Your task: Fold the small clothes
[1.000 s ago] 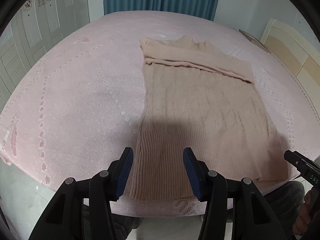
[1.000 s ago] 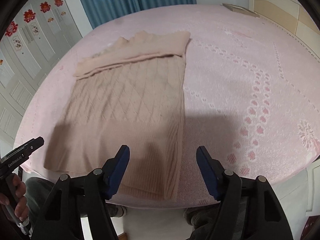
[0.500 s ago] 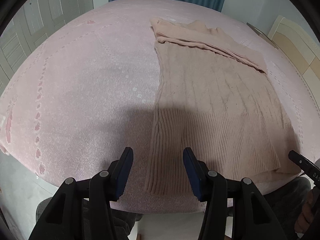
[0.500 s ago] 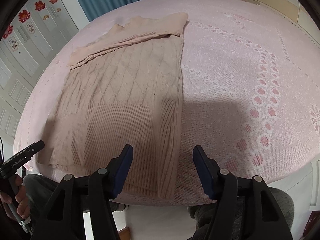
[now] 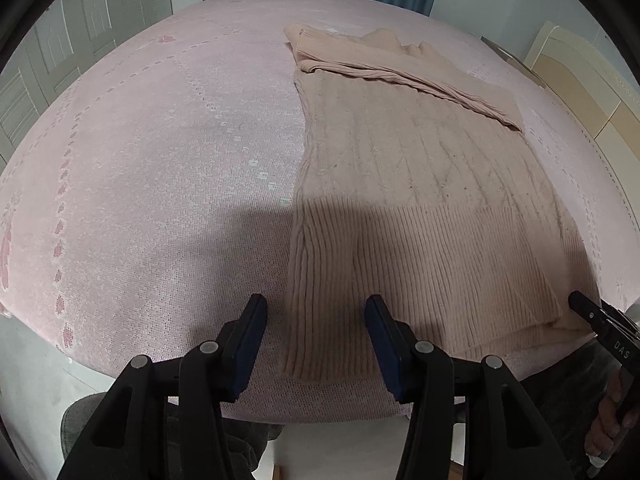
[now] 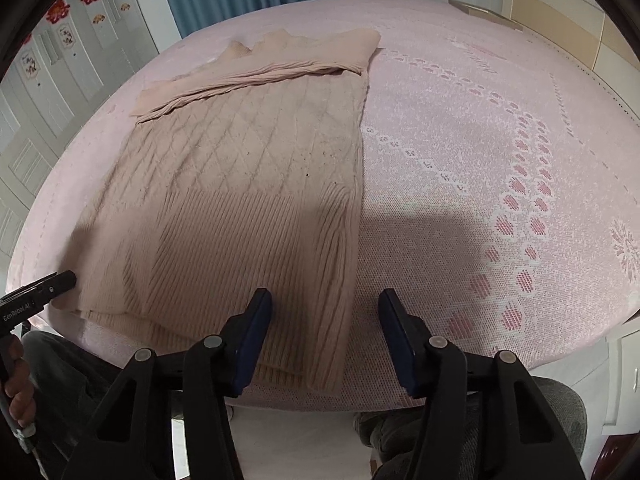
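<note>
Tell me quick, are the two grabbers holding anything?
Left gripper: open, holding nothing.
Right gripper: open, jaws just closing a bit, holding nothing.

The beige cable-knit sweater (image 5: 408, 184) lay flat on the pink patterned bedspread (image 5: 160, 168), its sleeves folded across the chest near the collar end. A diamond pattern covered its body, and a wide ribbed hem band (image 6: 240, 256) faced the bed's near edge. The hem's 2 near corners showed doubled layers.
</note>
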The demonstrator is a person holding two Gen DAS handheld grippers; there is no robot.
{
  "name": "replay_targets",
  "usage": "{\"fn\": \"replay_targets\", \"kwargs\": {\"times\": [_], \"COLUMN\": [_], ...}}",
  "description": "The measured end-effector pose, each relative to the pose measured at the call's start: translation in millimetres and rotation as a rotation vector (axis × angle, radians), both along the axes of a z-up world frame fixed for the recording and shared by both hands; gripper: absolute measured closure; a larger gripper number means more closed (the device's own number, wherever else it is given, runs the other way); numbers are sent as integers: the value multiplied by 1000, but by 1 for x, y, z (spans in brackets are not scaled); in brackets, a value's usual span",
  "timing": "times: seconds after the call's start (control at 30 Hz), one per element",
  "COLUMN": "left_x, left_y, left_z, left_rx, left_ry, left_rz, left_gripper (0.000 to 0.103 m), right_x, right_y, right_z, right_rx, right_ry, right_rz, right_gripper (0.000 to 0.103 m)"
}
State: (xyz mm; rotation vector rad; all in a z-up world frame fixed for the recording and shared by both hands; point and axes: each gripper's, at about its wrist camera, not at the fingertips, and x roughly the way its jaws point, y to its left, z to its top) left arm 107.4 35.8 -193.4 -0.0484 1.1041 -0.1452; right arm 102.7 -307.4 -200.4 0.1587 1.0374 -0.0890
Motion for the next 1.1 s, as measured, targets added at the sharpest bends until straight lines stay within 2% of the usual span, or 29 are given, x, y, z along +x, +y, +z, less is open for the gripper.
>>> {"fn": "replay_targets", "kwargs": {"times": [0.3,0.47,0.57,0.63,0.7,0.87,0.93,1.03,1.1], "left_x": [0,2,4,5,5,7,8,9,8], "left_y": [2,7,9,8,8,12,13,16,18], "left_z": [-1,-2,-3,-4,-4,-4,-5,-4,-4], "left_rx": [-51,-93,-113,-117,-124,-144,-152,-183,-201], "left_ry": [3,14,24,28,30,36,37,40,39], "left_rz": [-3,4,16,20,19,28,28,30,35], "left_gripper": [69,85,85,84,82,82,88,93,93], "right_x": [-5,-5,-3,-3,-4,-7,-7,-8,-9], "right_y": [1,1,2,2,2,-4,-5,-9,-12], "right_z": [0,0,0,0,0,-2,-2,-2,-1], "right_rx": [4,13,31,54,85,152,168,197,215], "right_ry": [-45,-51,-50,-52,-51,-53,-52,-59,-66], "right_rz": [-32,-42,-35,-26,-22,-32,-33,-42,-51], "right_gripper": [51,54,62,74,78,80,83,97,97]}}
